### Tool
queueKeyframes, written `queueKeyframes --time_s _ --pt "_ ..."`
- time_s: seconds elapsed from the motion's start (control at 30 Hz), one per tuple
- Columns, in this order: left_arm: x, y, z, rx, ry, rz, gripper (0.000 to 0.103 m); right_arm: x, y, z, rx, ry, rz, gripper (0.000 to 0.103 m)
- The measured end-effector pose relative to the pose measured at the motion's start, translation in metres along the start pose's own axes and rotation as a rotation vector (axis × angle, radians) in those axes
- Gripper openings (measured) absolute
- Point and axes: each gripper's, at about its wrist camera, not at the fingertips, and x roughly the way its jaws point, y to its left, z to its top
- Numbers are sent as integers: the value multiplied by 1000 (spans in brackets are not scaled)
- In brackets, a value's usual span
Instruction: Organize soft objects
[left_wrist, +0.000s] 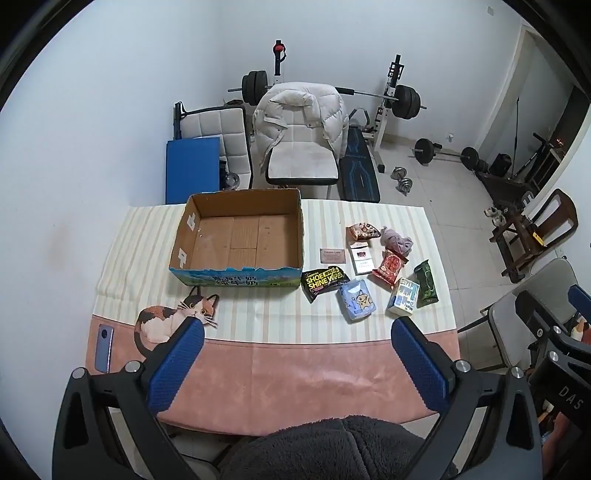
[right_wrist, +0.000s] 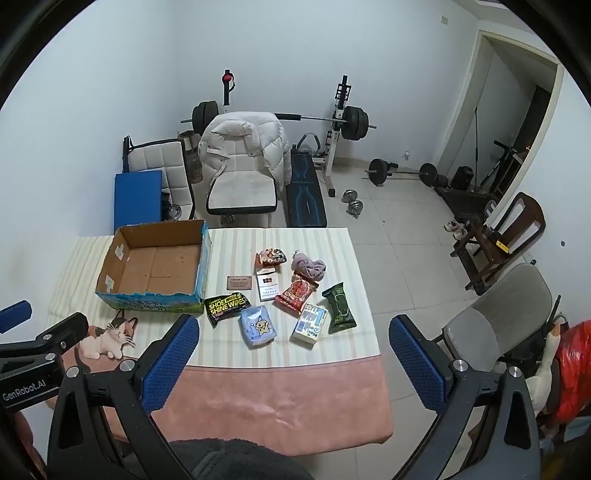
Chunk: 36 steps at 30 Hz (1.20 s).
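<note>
An empty cardboard box (left_wrist: 240, 240) stands on the striped cloth, also in the right wrist view (right_wrist: 155, 266). Right of it lie small items: a black shoe-wipes pack (left_wrist: 325, 280) (right_wrist: 225, 304), a blue tissue pack (left_wrist: 356, 301) (right_wrist: 258, 326), a red snack bag (left_wrist: 389, 266) (right_wrist: 297, 290), a green wipes pack (left_wrist: 426, 282) (right_wrist: 339, 307), a white-blue carton (left_wrist: 403, 297) (right_wrist: 309, 322), a purple cloth (left_wrist: 397, 240) (right_wrist: 309, 266), a patterned pouch (left_wrist: 362, 230) (right_wrist: 271, 255). My left gripper (left_wrist: 295, 332) is open and empty above the table's near edge. My right gripper (right_wrist: 293, 332) is open and empty, near the front.
A cat picture (left_wrist: 173, 317) and a phone (left_wrist: 104, 347) lie at the table's left front. A white card box (left_wrist: 361, 260) and a small card (left_wrist: 333, 255) lie among the items. A chair with a white jacket (left_wrist: 301, 122) and weight gear stand behind. A grey chair (right_wrist: 498, 317) stands at right.
</note>
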Motion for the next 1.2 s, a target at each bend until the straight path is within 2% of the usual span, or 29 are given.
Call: queueKeyframes --time_s 0.6,1.2 --pt "-8 -3 20 -4 -18 14 103 -1 -3 8 -1 -7 17 103" --pt "-11 -15 15 0 -46 15 103 1 -10 8 -4 -37 20 103"
